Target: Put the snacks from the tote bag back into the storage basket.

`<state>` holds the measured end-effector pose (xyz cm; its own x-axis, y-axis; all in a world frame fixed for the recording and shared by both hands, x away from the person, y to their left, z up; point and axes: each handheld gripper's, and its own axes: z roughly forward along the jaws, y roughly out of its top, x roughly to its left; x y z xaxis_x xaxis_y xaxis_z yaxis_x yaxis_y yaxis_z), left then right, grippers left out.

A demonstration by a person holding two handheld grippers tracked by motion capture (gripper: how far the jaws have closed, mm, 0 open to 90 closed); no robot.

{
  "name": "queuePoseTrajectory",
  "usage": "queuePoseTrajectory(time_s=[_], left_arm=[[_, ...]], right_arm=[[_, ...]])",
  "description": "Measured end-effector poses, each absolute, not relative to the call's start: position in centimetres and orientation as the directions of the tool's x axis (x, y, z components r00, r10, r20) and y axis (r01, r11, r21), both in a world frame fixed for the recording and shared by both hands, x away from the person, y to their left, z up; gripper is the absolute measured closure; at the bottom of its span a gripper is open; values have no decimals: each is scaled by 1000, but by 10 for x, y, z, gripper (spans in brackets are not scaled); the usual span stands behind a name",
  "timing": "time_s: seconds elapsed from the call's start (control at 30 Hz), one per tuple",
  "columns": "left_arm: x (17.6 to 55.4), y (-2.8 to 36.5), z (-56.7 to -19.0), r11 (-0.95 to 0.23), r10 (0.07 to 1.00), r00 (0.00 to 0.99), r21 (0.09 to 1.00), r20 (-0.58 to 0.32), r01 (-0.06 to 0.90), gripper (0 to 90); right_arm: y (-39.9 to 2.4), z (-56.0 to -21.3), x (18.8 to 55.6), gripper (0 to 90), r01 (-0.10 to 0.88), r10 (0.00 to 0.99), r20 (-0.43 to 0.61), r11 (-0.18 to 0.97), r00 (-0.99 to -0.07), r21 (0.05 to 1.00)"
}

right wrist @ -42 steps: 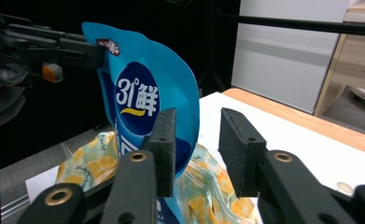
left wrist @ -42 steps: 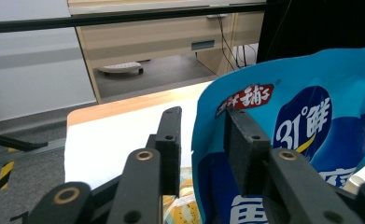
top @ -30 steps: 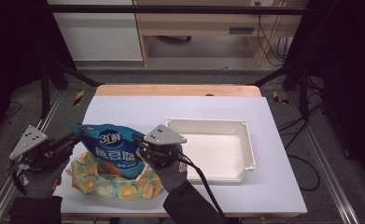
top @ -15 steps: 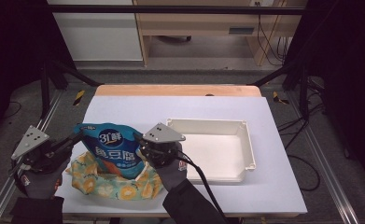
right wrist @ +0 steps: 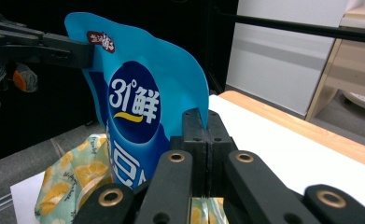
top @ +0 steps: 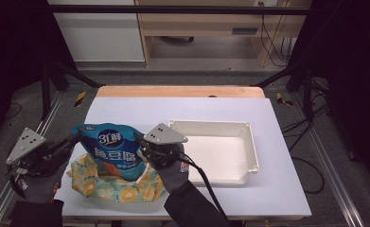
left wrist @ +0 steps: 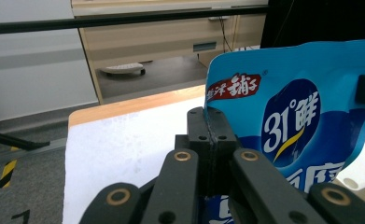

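Holding the pouch (top: 112, 151) upright near the worktop's (top: 182, 113) front-left corner, the left gripper (top: 71, 142) and right gripper (top: 142, 142) each pinch a side edge with their fingers. Lift evenly, clearing the cloth (top: 116, 189), toward the tray (top: 249, 142) rightward.

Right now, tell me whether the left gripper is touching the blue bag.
Touching. In the left gripper view, the left gripper is clamped shut on the blue bag's edge.

Left tool (top: 74, 138) and right tool (top: 142, 142) both clamped.
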<state>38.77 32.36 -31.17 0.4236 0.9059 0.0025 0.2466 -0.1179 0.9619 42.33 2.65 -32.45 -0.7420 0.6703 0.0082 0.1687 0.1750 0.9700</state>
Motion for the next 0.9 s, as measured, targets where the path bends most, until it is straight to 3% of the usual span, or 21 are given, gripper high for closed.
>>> queuePoseTrajectory(time_s=[0.9], left_arm=[[374, 323, -286, -89, 898, 440, 980, 1, 180, 899]], right_arm=[[23, -295, 421, 900, 122, 661, -22, 171, -750, 978]])
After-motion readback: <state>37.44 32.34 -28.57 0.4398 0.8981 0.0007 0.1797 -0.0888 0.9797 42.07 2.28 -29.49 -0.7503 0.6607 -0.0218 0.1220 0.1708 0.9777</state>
